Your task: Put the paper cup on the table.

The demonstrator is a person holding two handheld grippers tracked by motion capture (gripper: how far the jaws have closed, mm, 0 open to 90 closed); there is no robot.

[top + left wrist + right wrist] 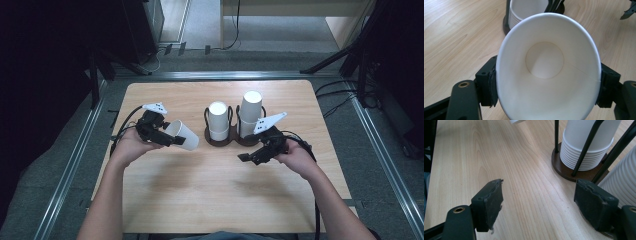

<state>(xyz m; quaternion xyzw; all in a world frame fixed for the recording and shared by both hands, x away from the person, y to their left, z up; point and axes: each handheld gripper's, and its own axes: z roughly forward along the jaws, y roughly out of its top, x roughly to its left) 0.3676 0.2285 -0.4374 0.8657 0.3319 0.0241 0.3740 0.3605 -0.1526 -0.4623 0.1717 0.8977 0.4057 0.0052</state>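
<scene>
A single white paper cup (182, 134) lies on its side in the left claw (172, 140), held clear above the tabletop (210, 190) just to the left of the dark cup holder (231, 137). In the left gripper view the cup's open mouth (549, 67) faces the camera, its round bottom visible deep inside, and the two black pads press on its rim from either side, squeezing the mouth slightly oval. So the left claw is clamped on the cup.

The cup holder stands near the middle of the tabletop, a brown double base with thin black upright rods. It carries two stacks of white cups turned upside down: the left stack (218, 120), nearest the held cup, is shorter, and the right stack (249, 113) rises higher.

The right claw (248, 156) hovers just in front of the holder, below the right stack, pointing toward the held cup. In the right gripper view its pads (489, 202) stand wide apart with bare wood between them; the holder's base (564, 171) and the ribbed rims of a stack (584, 157) lie just beyond.
</scene>
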